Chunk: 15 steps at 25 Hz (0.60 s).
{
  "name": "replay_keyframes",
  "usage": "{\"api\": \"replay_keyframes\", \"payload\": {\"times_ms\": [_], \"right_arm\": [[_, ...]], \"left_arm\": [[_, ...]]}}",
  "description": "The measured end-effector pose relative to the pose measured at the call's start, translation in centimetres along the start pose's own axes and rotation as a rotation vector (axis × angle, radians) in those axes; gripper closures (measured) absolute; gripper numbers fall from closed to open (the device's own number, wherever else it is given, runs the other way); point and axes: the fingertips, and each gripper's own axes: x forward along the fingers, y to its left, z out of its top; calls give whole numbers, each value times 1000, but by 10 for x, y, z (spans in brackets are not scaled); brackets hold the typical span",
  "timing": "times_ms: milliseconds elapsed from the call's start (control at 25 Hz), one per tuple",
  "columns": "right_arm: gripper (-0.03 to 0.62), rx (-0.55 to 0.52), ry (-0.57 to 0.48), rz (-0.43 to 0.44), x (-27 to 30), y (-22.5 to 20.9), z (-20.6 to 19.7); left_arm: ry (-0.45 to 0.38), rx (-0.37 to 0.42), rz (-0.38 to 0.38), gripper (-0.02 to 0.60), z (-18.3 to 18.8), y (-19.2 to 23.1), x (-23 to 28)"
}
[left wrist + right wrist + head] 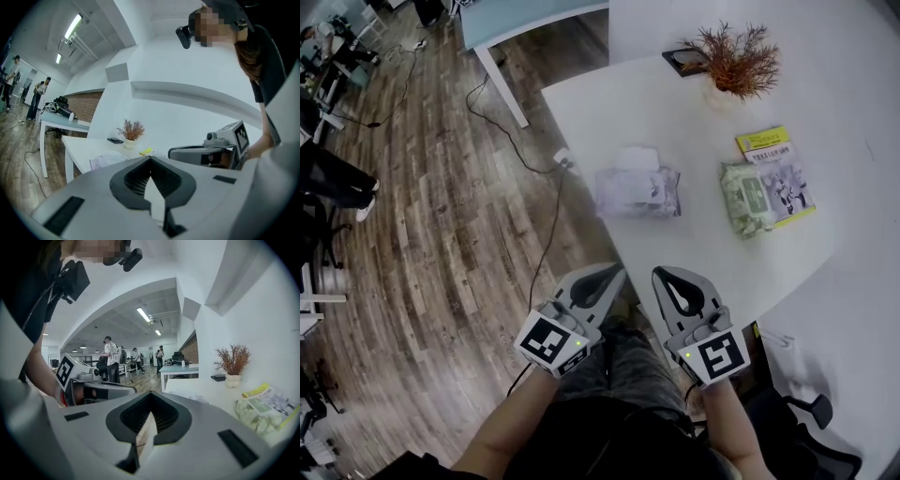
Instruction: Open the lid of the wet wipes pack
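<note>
- Both claws hover low over the person's lap, short of the near edge of the white table [698, 258]; neither touches anything
- Left claw [612, 274]: clenched with nothing in it; its own view shows the ribbed pads meeting at the tip and only table and wall beyond them
- Right claw [665, 277]: likewise clenched and empty; its view shows the pads together, tilted slightly down towards the table
- Two soft packs lie flat on the table, well apart from both claws; a green wet wipes pack [753, 199] rests on a yellow-green leaflet [766, 143] to the right, and a white pack [639, 192] with something pale and crumpled on top lies to its left; which one the task means I cannot tell for sure, though the green one shows an oval lid patch on its upper face
- The relation that matters: the green pack lies ahead and to the right of the right claw, so that hand is the nearer; the white pack sits almost straight ahead of the gap between the two claws, slightly closer to the left one
- The green pack's long axis seems to run roughly away from the person; the white pack's runs across; from which end the lid lifts is too small to tell
- Judged from this, the task has not begun; a claw would have to release before it could pinch a lid tab
- A potted dried plant [733, 64] and a dark flat item [685, 60] stand at the far side, out of the way
</note>
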Motion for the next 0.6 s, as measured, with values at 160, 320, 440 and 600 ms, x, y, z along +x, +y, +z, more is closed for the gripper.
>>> {"api": "replay_keyframes", "payload": {"times_ms": [160,320,440,600], "right_arm": [[576,28,-38,-49,-9,3,-1],[576,66,-53,-75,-18,12,-2],[576,71,-64,-86,-26,24,-1],[576,61,-67,-91,-38,42,-2]], "left_arm": [[-9,-2,-7,569,1,-5,-7],[-30,7,-12,569,8,-9,-15],[-40,4,-10,569,9,-14,-28],[-49,-9,-3,569,6,-21,-47]]}}
